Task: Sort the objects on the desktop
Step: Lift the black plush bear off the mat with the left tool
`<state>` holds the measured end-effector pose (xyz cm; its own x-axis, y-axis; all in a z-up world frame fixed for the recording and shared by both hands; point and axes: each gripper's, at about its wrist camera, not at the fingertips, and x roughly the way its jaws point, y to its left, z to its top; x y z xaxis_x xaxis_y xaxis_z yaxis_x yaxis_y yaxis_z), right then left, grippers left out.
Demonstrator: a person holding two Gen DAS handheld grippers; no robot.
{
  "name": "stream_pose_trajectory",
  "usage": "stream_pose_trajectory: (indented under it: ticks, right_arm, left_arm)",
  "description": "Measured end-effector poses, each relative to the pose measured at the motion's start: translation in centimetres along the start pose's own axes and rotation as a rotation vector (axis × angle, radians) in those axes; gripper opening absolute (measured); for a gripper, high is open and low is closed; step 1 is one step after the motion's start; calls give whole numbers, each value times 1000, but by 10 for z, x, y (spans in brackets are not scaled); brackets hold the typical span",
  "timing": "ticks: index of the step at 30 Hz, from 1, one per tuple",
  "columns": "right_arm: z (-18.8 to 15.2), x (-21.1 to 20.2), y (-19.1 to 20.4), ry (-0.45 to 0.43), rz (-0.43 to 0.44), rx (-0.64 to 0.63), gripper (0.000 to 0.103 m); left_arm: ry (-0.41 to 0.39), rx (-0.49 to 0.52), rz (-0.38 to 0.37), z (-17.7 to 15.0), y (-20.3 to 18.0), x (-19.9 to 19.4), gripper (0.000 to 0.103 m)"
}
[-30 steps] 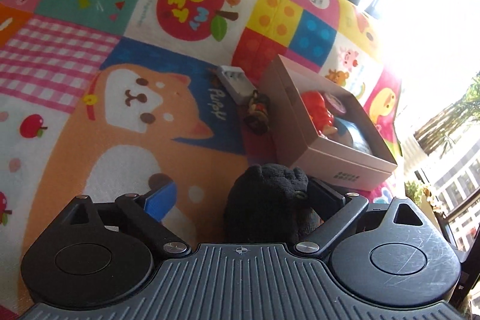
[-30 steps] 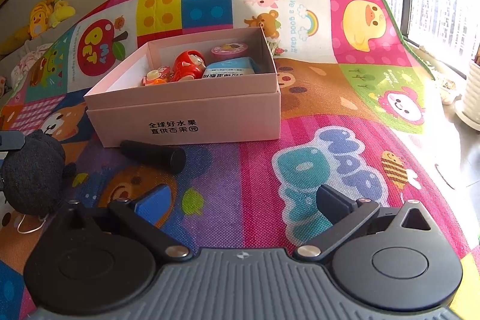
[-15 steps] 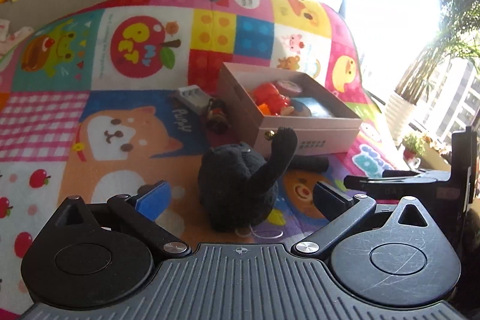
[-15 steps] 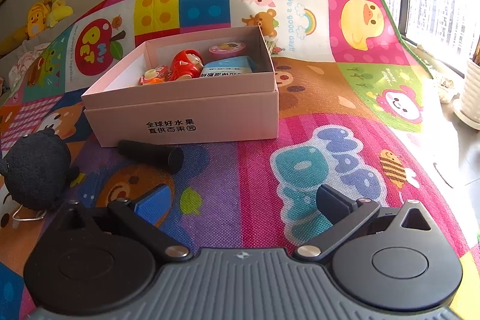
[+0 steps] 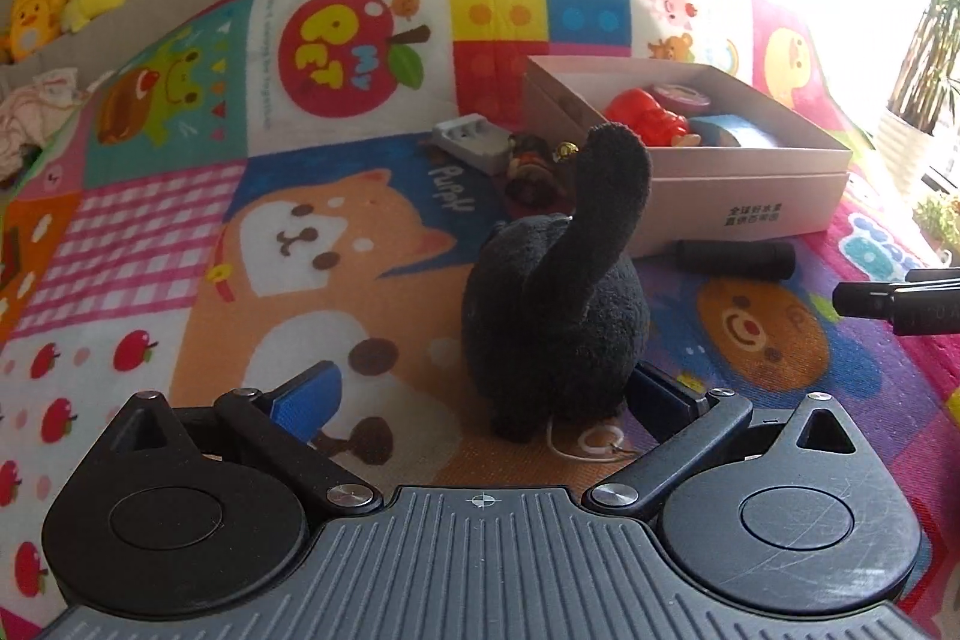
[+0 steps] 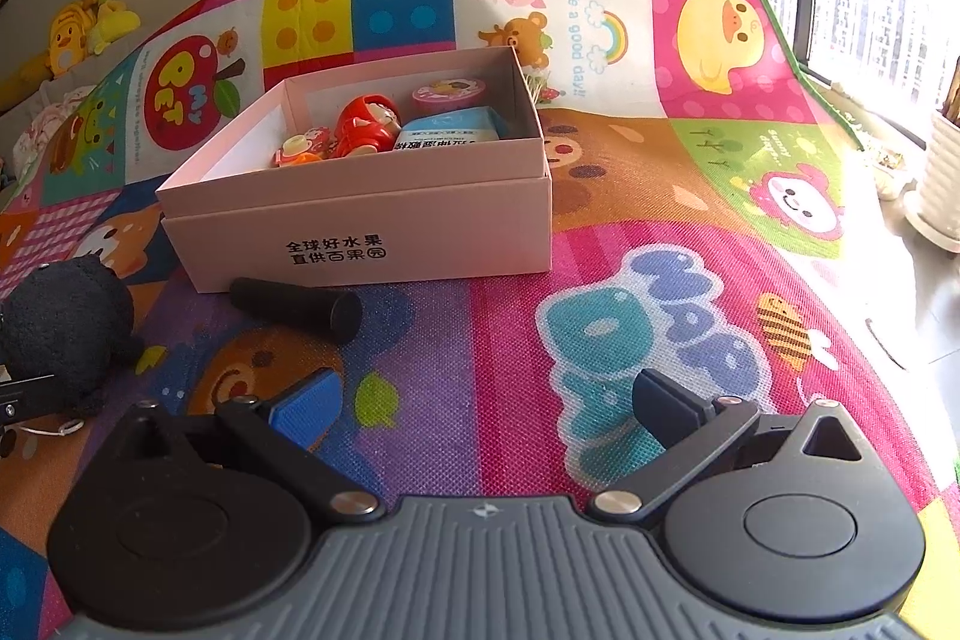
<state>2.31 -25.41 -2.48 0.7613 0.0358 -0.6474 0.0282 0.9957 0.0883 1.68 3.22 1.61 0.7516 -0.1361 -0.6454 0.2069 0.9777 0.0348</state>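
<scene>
A black plush toy stands on the colourful play mat, its tail up. My left gripper is open wide just behind it; the toy is close to the right finger and well clear of the blue left pad. The pink box beyond it holds a red figure and other small items. In the right wrist view my right gripper is open with nothing in it, facing the box. The plush shows at that view's left edge.
A black cylinder lies against the box's front wall, also seen as the cylinder. A grey adapter and a small dark figurine lie left of the box. A white plant pot stands off the mat's right edge.
The left gripper has rolled level and drawn back from the plush, which was pressed near its right finger and now stands free on the mat. The right gripper has not moved.
</scene>
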Motion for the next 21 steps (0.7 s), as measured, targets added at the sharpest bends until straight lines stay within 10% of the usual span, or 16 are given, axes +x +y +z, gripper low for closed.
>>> stream_pose_trajectory:
  ticks: [10, 15, 21]
  right_arm:
    - [-1, 2, 1, 9, -13, -4, 103]
    - [-1, 3, 2, 16, -17, -6, 103]
    - [0, 5, 6, 22, -40, -23, 103]
  left_arm:
    - [-28, 2, 242, 0, 22, -1, 103]
    - [-60, -71, -5, -1, 16, -11, 103]
    - [-99, -60, 9, 15, -17, 16, 103]
